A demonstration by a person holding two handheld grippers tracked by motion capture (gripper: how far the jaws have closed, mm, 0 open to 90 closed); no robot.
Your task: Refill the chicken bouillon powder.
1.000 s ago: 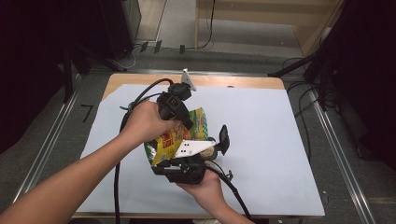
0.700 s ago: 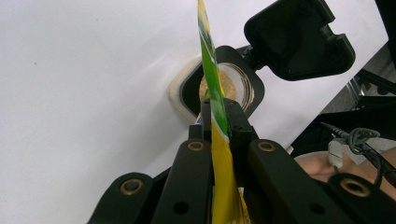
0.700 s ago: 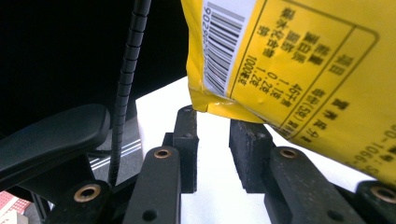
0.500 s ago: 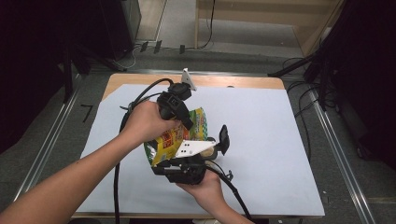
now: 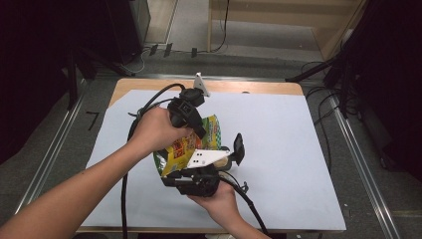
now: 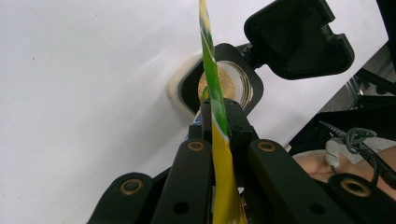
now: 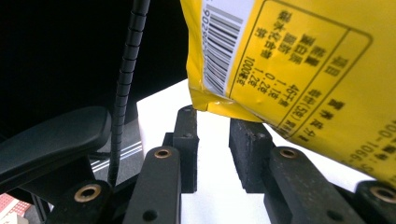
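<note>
A yellow and green snack bag is held up over the middle of the table. My left gripper is shut on the bag's thin edge from above. Below it stands a pale jar with a black rim, brown granules inside and its black flip lid swung open. In the high view the lid stands up just right of the bag. My right gripper is under the bag's printed back, jaws slightly apart, white table showing between them.
A white sheet covers the wooden table. Metal rails run along both sides. The left gripper's black cable hangs along the forearm, and the same cable crosses close before the right gripper. Dark equipment stands around the table.
</note>
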